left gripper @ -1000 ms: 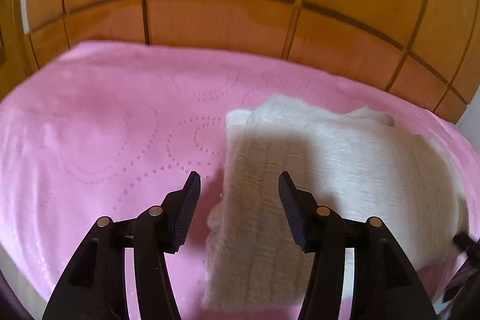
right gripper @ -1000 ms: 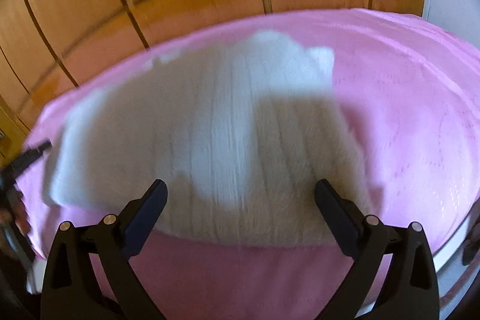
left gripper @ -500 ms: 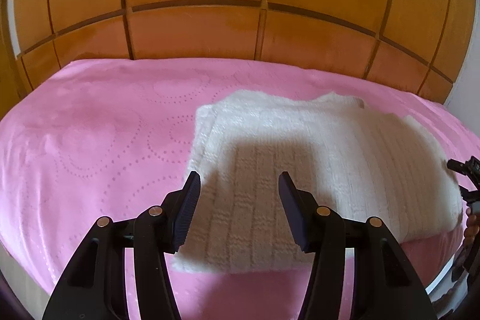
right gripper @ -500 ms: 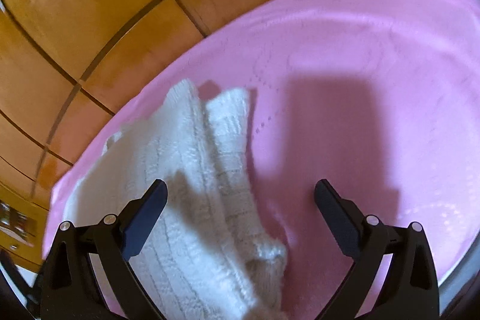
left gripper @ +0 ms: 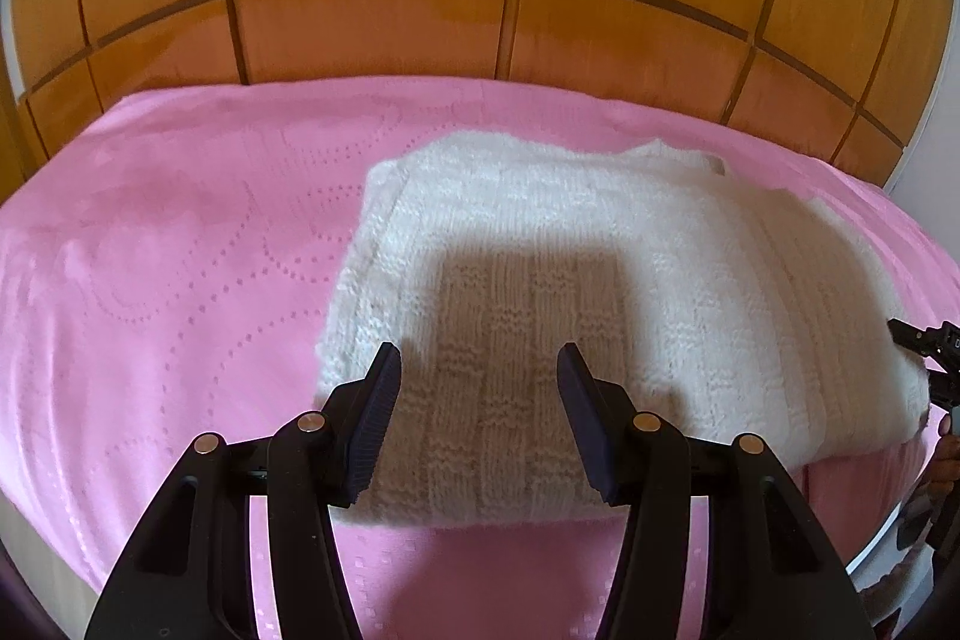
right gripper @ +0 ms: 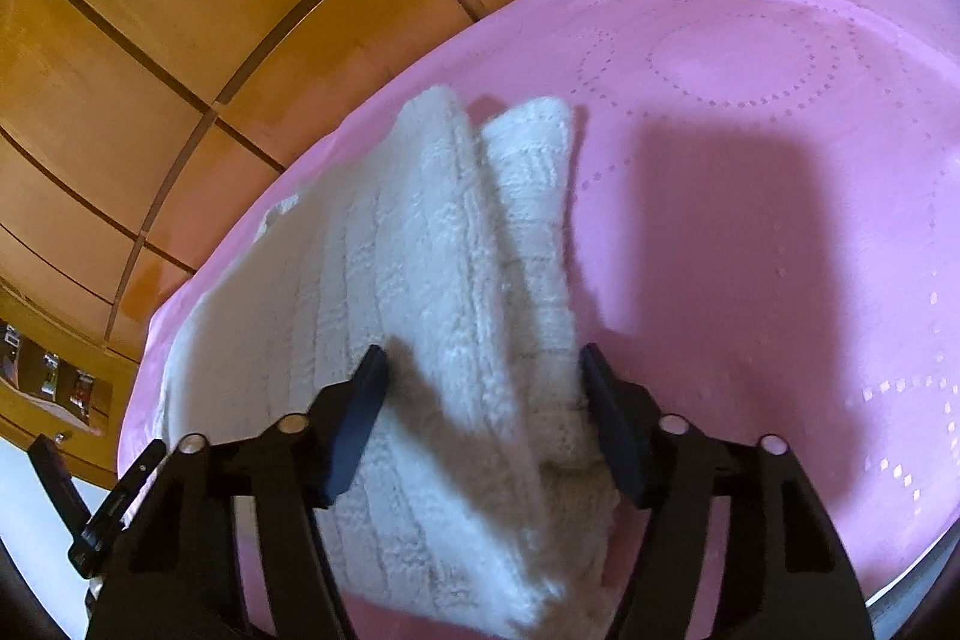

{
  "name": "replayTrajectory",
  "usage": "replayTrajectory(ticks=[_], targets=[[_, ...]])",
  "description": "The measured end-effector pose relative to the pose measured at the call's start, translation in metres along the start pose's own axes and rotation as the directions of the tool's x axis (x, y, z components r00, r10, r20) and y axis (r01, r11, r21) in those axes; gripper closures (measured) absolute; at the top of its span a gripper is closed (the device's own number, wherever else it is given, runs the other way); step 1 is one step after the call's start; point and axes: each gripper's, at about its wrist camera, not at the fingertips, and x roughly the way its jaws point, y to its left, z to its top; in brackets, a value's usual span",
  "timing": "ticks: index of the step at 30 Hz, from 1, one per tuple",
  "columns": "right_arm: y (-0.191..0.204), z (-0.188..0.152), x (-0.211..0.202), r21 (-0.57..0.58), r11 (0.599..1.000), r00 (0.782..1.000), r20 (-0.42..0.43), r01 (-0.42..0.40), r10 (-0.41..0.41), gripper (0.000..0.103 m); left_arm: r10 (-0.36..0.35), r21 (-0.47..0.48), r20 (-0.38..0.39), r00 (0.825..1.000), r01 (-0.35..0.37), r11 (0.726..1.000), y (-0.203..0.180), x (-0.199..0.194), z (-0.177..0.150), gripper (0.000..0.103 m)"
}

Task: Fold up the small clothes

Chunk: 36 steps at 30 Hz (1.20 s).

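Observation:
A folded white knitted garment [left gripper: 600, 280] lies on the pink bedspread [left gripper: 150, 280]. My left gripper [left gripper: 477, 370] is open and empty, hovering over the garment's near left corner. In the right wrist view the garment [right gripper: 420, 310] shows as a thick folded stack seen from its right end. My right gripper [right gripper: 483, 370] is partly closed around that end, with the cloth between the jaws; the right pad touches the stack, the left pad stands a little off it. The right gripper's tip also shows at the right edge of the left wrist view [left gripper: 927, 346].
A wooden panelled headboard [left gripper: 480, 10] rises behind the bed. The pink bedspread [right gripper: 750, 160] spreads wide to the right of the garment. The bed's near edge runs just below both grippers. A wooden shelf with small items [right gripper: 54, 382] sits at far left.
My right gripper swung to the garment's right end and its jaws narrowed around the folded stack. My left gripper drew back and centred over the near left corner, still open.

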Motion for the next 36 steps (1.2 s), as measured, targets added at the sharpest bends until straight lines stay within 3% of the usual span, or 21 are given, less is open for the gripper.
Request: replayTrajectory(ticks=[3, 6, 14, 20, 26, 30, 33, 36], targets=[[0.012, 0.001, 0.006, -0.037, 0.999, 1.0, -0.025, 0.016, -0.017, 0.069, -0.016, -0.004, -0.004, 1.0, 0.016, 1.0, 0.003, 0.002, -0.001, 0.05], [0.024, 0.006, 0.008, -0.073, 0.997, 0.998, -0.046, 0.031, -0.034, 0.076, -0.033, -0.002, -0.025, 0.999, 0.033, 0.999, 0.007, 0.009, -0.001, 0.05], [0.062, 0.017, -0.009, -0.115, 0.993, 1.0, -0.012, -0.015, 0.014, 0.08, -0.09, -0.019, -0.064, 0.994, 0.089, 0.996, 0.016, 0.021, -0.004, 0.05], [0.123, 0.023, -0.021, -0.2, 0.972, 0.992, 0.002, -0.121, 0.124, 0.083, -0.173, -0.088, -0.064, 0.983, 0.167, 0.982, 0.029, 0.02, -0.005, 0.05], [0.2, 0.011, -0.005, -0.303, 0.922, 0.971, -0.046, -0.239, 0.236, 0.087, -0.267, -0.164, -0.049, 0.962, 0.256, 0.953, 0.045, 0.016, -0.005, 0.05], [0.247, -0.009, 0.022, -0.388, 0.885, 0.967, -0.103, -0.256, 0.235, 0.087, -0.312, -0.206, -0.036, 0.949, 0.299, 0.932, 0.053, 0.009, -0.005, 0.05], [0.268, -0.035, 0.048, -0.447, 0.865, 0.972, -0.154, -0.228, 0.177, 0.087, -0.378, -0.248, -0.018, 0.926, 0.362, 0.898, 0.058, 0.003, -0.004, 0.05], [0.276, -0.062, 0.064, -0.52, 0.834, 0.98, -0.167, -0.184, 0.112, 0.087, -0.464, -0.302, 0.005, 0.886, 0.444, 0.844, 0.063, -0.002, 0.0, 0.05]])
